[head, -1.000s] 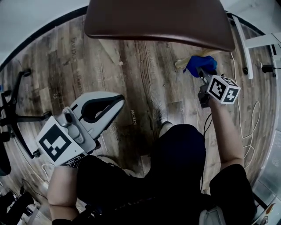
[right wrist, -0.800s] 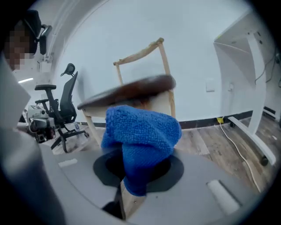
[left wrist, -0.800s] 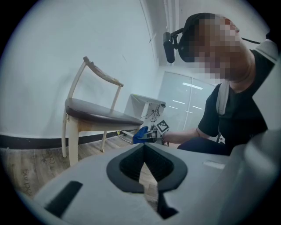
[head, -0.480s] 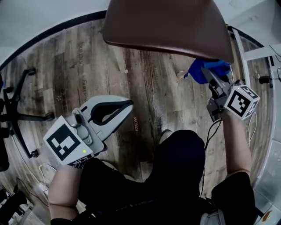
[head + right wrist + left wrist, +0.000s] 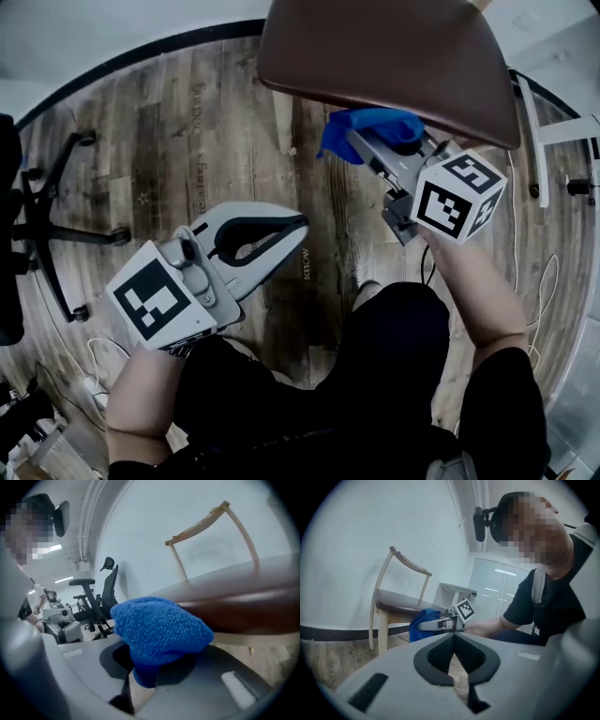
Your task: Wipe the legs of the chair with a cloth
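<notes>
The chair has a brown seat [image 5: 394,56] and pale wooden legs [image 5: 382,637]; the head view hides the legs under the seat. My right gripper [image 5: 364,142] is shut on a blue cloth [image 5: 370,125], held at the seat's near edge. In the right gripper view the cloth [image 5: 159,627] bulges out over the jaws, close under the seat [image 5: 255,599]. The left gripper view shows the cloth [image 5: 422,623] in front of the chair's front leg, and I cannot tell if they touch. My left gripper [image 5: 298,228] hovers over the floor, shut and empty, away from the chair.
A black office chair base [image 5: 56,225] stands at the left on the wooden floor [image 5: 197,141]. Cables [image 5: 94,356] lie at the lower left. A white frame [image 5: 562,131] stands at the right. The person's dark-clothed legs [image 5: 375,356] fill the bottom centre.
My right gripper has carried the blue cloth leftward along the seat's near edge, from its right corner toward the middle. The left gripper has hardly moved.
</notes>
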`<state>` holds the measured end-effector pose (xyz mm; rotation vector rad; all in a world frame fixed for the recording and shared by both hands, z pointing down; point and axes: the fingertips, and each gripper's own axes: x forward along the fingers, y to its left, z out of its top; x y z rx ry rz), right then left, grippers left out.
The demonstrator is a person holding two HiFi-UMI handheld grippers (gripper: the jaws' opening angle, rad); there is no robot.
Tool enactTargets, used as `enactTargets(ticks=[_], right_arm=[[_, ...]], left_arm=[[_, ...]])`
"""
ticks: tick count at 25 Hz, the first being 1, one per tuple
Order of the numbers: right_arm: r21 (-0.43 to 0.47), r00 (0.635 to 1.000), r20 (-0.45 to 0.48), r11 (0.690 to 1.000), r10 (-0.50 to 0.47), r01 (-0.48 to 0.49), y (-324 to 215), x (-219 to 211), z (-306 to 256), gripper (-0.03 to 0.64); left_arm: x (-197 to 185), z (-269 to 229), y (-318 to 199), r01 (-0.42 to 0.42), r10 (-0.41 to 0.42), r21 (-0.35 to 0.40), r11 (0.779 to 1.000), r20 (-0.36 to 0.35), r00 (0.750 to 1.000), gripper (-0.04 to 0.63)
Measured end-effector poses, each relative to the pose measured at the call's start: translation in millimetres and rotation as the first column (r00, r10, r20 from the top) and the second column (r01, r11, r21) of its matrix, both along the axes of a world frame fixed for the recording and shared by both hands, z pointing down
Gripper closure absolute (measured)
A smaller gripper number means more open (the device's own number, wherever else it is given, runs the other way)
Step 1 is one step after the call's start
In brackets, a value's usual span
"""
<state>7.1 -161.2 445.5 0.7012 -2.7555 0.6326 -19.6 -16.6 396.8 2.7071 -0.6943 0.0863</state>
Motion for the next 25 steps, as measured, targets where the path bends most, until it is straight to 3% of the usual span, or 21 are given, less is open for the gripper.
enactTargets(ticks=[9,15,20,25], right_arm=[[0.073,0.997,-0.024,0.994,-0.077,0.079,-0.5,-70.6,17.6,0.531],[0.075,0.995,-0.045,0.993,-0.085,0.088,-5.9,-83.5,39.3,0.529],[0.018,0.995,-0.052,0.996,-0.082,0.083,-9.3,-85.6,75.0,0.529],[0.033,0.996,0.02,0.995,-0.09,0.09,-11.6,-85.3,90.9,0.531]], left_arm=[[-12.5,-3.6,-0.1,0.028,-0.028,-0.005,1.0,-0.025,0.999,0.595],[-21.3,-8.2,2.1,0.037,-0.038,-0.015,0.999,-0.059,0.998,0.595],[-29.0,-4.7,0.8,0.051,-0.053,-0.035,0.998,-0.067,0.996,0.595],[-36.8,0.1,-1.7,0.066,-0.07,-0.062,0.996,-0.066,0.995,0.595]])
